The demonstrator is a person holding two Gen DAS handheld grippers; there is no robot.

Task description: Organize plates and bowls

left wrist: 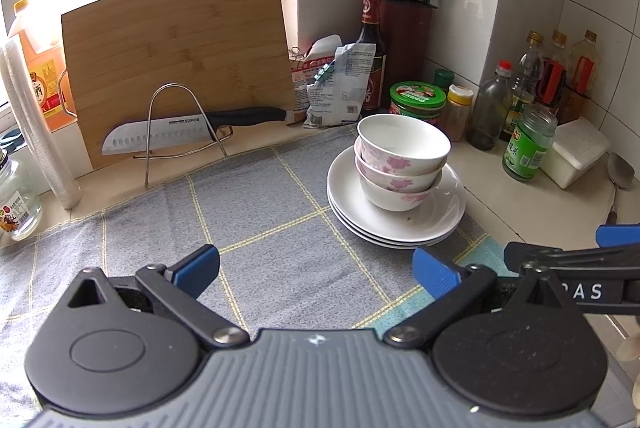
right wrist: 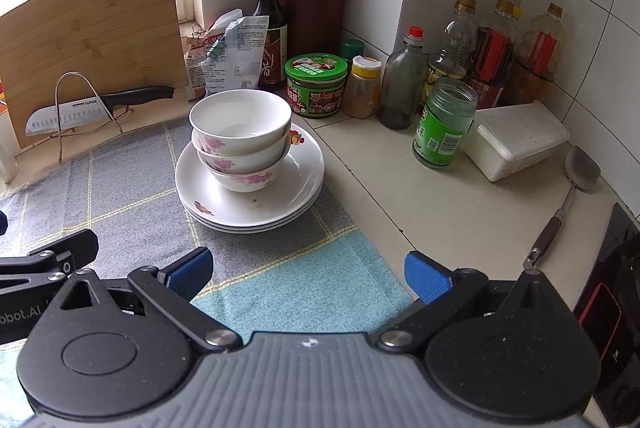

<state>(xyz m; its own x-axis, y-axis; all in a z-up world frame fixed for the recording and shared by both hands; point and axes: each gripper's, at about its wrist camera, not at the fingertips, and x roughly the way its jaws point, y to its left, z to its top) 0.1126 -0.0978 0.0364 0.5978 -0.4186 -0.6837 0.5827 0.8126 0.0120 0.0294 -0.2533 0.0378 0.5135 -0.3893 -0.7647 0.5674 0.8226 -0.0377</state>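
Left wrist view: left gripper [left wrist: 316,272] and right gripper [right wrist: 308,274] fingers wide open, empty. Bowls [left wrist: 402,160] stacked on plates [left wrist: 440,218] near table's back-right corner, on cloth [left wrist: 260,228]. Approach slow, grip w/ care; stack may topple.

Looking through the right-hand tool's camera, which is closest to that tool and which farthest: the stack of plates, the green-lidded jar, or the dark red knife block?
Seen from the right tool, which is open and empty:
1. Stack of plates, just ahead on the cloth, slightly left.
2. Green-lidded jar, behind the plates on the counter.
3. Knife block, farthest, in the tiled corner.
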